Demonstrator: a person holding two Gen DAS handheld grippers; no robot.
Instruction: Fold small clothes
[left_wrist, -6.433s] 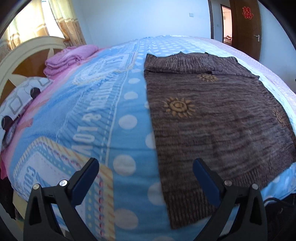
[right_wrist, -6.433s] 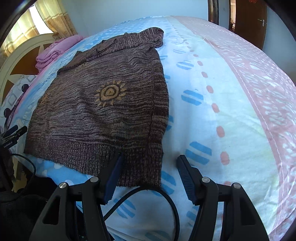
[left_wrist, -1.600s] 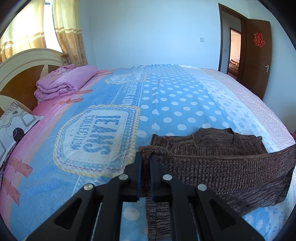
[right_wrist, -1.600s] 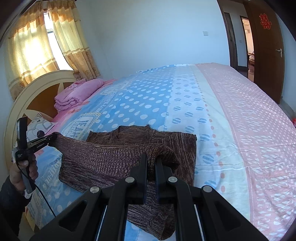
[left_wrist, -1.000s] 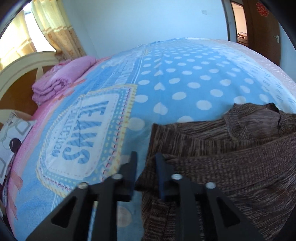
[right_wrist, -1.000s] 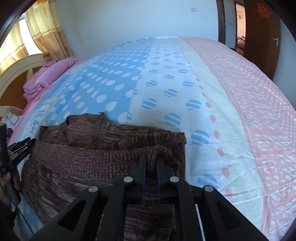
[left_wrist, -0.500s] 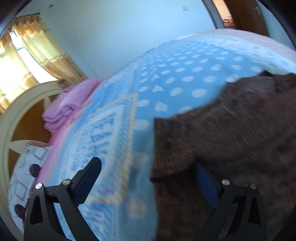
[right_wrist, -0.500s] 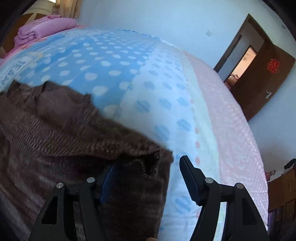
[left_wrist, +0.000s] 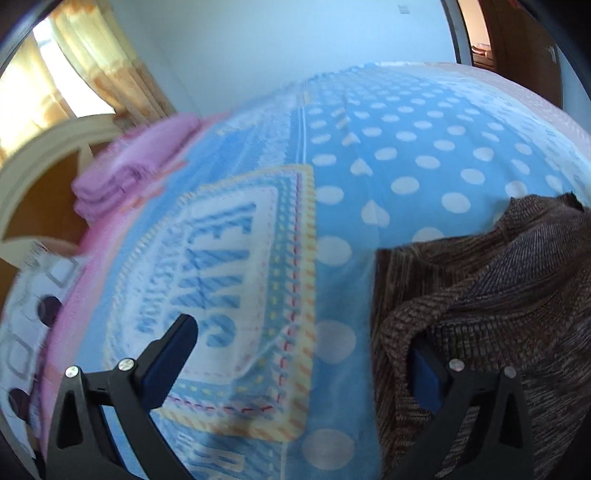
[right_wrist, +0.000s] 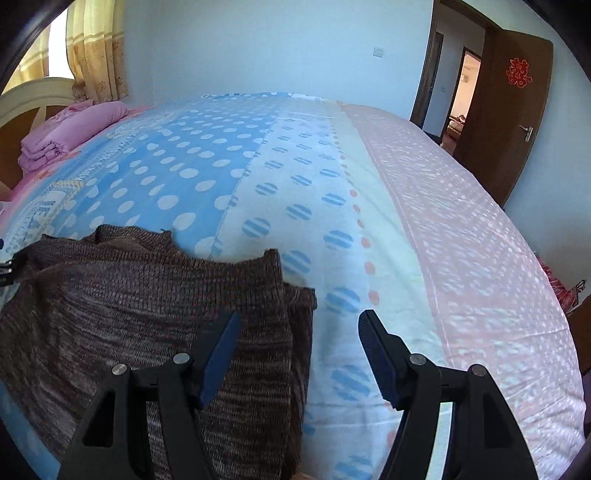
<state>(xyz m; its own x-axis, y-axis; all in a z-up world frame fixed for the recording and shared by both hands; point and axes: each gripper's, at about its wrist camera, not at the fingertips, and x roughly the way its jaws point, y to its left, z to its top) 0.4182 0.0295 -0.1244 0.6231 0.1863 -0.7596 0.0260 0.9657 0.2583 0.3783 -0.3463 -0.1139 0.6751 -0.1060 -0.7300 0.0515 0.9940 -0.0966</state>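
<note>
A brown knitted sweater (left_wrist: 498, 295) lies folded over on itself on the bed, its hem edge brought up near the collar. My left gripper (left_wrist: 299, 354) is open wide at the sweater's left edge. A fold of knit drapes over its right finger (left_wrist: 424, 373), and its left finger (left_wrist: 173, 343) is over the bedspread. In the right wrist view the sweater (right_wrist: 129, 295) fills the lower left. My right gripper (right_wrist: 299, 343) stands open over the sweater's right edge, the pads not pressing on the cloth.
The bed carries a blue polka-dot bedspread (right_wrist: 221, 166) with a pink band (right_wrist: 461, 240) on its right side. A folded pink blanket (left_wrist: 140, 166) lies by the headboard (left_wrist: 37, 177). A patterned pillow (left_wrist: 22, 314) is at the left. A brown door (right_wrist: 509, 110) stands open.
Both grippers were shut on the sweater's hem corners a second ago. Both have since opened and let the hem drop onto the upper part, then drawn back a little.
</note>
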